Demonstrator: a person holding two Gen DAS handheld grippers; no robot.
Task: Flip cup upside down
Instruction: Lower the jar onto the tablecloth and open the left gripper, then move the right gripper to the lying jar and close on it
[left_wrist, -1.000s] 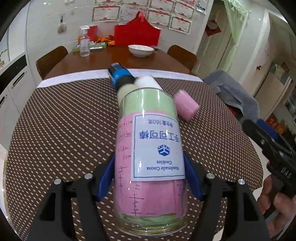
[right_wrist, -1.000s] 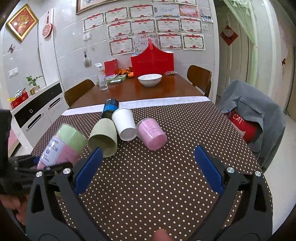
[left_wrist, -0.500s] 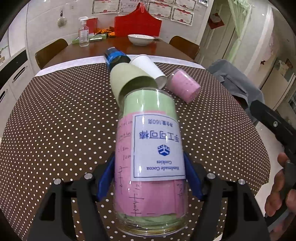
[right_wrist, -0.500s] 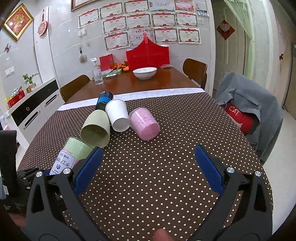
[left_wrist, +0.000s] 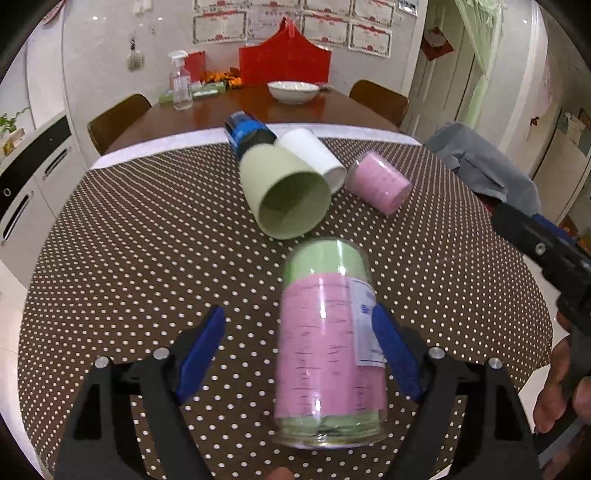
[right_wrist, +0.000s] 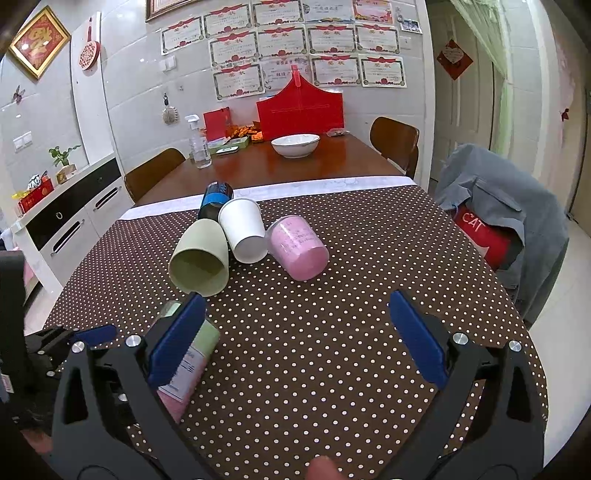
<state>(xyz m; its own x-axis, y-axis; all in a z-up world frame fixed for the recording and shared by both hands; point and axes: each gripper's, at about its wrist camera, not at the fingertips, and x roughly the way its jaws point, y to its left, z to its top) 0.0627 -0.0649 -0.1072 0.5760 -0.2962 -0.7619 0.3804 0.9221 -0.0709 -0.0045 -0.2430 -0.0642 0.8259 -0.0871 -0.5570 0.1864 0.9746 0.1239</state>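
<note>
A clear cup lined with pink and green paper (left_wrist: 328, 343) lies on its side on the dotted tablecloth, between my left gripper's (left_wrist: 295, 350) open blue pads and against the right pad; the left pad is apart from it. It also shows in the right wrist view (right_wrist: 188, 365), partly hidden behind my right gripper's left finger. My right gripper (right_wrist: 295, 332) is open and empty above the cloth. A light green cup (left_wrist: 284, 192), a white cup (left_wrist: 314, 155), a pink cup (left_wrist: 380, 182) and a blue-black cup (left_wrist: 247, 133) lie on their sides further back.
The dotted tablecloth (right_wrist: 332, 332) covers the near table; its edge curves at right. Behind it a wooden table holds a white bowl (right_wrist: 295, 144), a spray bottle (right_wrist: 198, 142) and a red bag. A chair draped with a grey jacket (right_wrist: 498, 221) stands at right.
My left gripper has opened and let go of the pink and green cup. The cup has dropped onto the cloth and rolled, its label now facing right.
</note>
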